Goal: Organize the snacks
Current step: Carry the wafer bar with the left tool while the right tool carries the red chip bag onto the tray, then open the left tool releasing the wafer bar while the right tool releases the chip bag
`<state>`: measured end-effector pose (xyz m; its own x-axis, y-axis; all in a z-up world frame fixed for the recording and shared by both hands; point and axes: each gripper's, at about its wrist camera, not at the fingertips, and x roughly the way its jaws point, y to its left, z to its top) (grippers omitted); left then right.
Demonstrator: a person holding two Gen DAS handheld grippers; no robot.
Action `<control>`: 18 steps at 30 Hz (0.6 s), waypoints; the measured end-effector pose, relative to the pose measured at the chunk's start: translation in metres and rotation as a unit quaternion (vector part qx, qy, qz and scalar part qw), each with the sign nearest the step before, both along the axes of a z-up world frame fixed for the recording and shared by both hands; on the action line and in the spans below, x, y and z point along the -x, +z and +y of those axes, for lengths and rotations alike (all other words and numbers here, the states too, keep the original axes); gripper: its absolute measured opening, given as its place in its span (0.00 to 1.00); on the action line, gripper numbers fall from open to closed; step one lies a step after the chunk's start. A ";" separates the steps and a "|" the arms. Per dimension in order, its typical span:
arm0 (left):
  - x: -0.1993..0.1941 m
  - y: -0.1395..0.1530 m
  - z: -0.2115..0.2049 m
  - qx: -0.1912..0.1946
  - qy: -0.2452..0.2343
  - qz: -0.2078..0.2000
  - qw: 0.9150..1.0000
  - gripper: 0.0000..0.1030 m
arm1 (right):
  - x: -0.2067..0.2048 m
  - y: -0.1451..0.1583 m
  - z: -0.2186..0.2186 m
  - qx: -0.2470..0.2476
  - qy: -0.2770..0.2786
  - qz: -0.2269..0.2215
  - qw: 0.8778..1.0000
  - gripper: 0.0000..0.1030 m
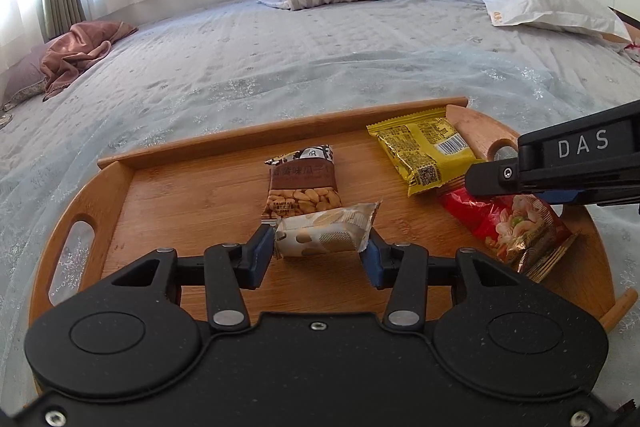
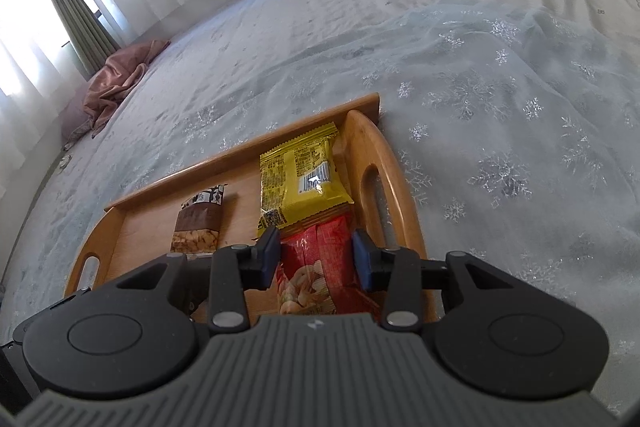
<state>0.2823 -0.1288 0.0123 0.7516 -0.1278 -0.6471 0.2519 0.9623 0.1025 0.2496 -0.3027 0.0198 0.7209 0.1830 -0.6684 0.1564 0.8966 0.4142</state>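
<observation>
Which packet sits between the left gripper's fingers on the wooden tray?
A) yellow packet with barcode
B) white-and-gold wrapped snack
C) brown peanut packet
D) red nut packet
B: in the left wrist view the white-and-gold wrapped snack lies between the left gripper's fingers; the red nut packet is at the right gripper.

The right tool (image 2: 315, 255) grips a red snack packet (image 2: 316, 267) over the wooden tray (image 2: 396, 179), beside a yellow packet (image 2: 300, 179)

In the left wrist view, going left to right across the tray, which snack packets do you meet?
Brown peanut packet → white packet between the left gripper pads → yellow packet → red packet under the right gripper.
</observation>
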 end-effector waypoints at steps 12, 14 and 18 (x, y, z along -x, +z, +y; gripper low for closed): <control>0.002 -0.001 0.000 -0.012 0.003 -0.006 1.000 0.67 | 0.006 0.001 0.003 0.000 0.003 -0.022 1.000 0.49; 0.006 0.001 0.000 -0.016 0.000 -0.010 1.000 0.71 | 0.009 0.004 0.005 0.009 0.005 -0.027 1.000 0.50; 0.014 0.007 0.004 -0.017 -0.007 -0.016 1.000 0.85 | 0.016 0.011 0.006 0.016 0.018 -0.041 0.999 0.65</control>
